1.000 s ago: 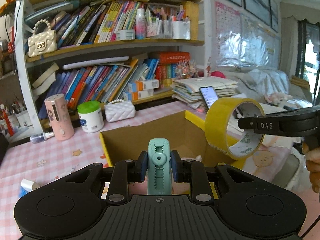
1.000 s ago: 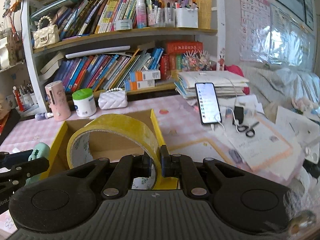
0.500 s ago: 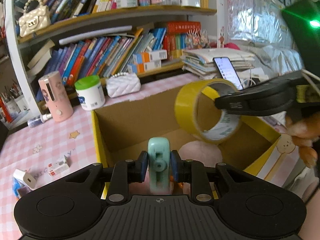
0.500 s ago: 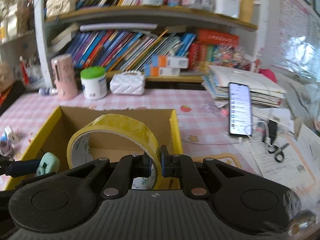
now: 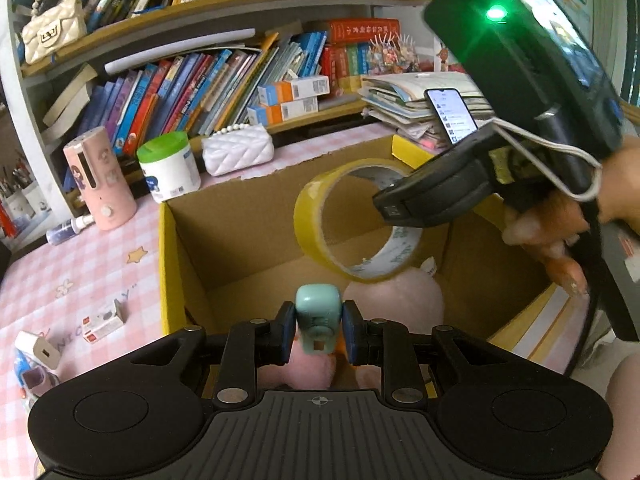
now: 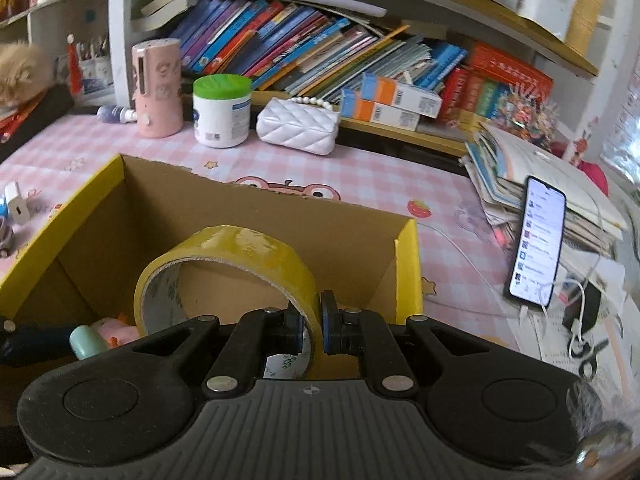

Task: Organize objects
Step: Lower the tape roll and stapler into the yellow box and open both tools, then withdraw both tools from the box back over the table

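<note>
Faintly, blurred print inside tape roll (image 6: 224, 264)

So the cardboard box (image 6: 256, 216) sits on the tabletop (image 6: 440, 216), with a plush toy (image 5: 394, 300) inside it. Behind the box are a tub (image 6: 221, 110) and a small purse (image 6: 298, 126), bookshelf (image 6: 360, 60) behind those. A phone (image 6: 538, 240) leans on a paper stack right of the box.
</note>
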The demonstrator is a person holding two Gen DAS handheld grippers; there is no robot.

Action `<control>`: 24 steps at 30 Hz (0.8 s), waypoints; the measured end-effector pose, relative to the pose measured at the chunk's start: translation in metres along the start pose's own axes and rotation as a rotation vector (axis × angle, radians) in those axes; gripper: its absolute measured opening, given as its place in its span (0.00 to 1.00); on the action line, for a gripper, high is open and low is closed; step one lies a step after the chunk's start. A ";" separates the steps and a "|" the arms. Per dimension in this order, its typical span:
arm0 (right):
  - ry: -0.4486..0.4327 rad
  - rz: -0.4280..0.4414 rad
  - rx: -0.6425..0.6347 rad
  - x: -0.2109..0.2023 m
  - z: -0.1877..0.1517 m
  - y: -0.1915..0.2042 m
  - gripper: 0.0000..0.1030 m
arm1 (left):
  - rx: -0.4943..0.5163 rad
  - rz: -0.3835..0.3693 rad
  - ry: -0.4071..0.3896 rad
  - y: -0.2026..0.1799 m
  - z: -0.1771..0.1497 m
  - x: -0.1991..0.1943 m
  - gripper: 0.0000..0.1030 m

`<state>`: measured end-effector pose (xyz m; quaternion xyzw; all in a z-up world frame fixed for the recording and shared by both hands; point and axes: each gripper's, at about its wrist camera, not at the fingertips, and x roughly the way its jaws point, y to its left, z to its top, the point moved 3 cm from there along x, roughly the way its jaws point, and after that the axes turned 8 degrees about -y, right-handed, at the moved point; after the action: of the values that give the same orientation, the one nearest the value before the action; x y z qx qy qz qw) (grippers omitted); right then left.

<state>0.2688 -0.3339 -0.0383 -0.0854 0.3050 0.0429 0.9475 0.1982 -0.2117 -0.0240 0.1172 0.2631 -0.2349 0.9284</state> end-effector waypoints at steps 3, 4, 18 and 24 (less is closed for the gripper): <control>0.016 0.010 -0.021 0.007 0.001 0.002 0.08 | -0.001 0.014 -0.007 0.000 0.001 -0.003 0.29; 0.024 0.013 -0.026 0.009 0.001 0.002 0.08 | -0.002 0.022 -0.014 0.001 0.001 -0.005 0.30; 0.102 0.024 -0.028 0.024 0.002 0.001 0.34 | -0.028 0.095 -0.095 0.013 0.004 -0.038 0.50; 0.073 0.027 0.012 0.000 -0.001 -0.001 0.38 | -0.067 0.121 -0.120 0.022 0.001 -0.053 0.51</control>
<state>0.2684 -0.3349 -0.0391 -0.0770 0.3408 0.0507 0.9356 0.1696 -0.1732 0.0081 0.0874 0.2070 -0.1761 0.9584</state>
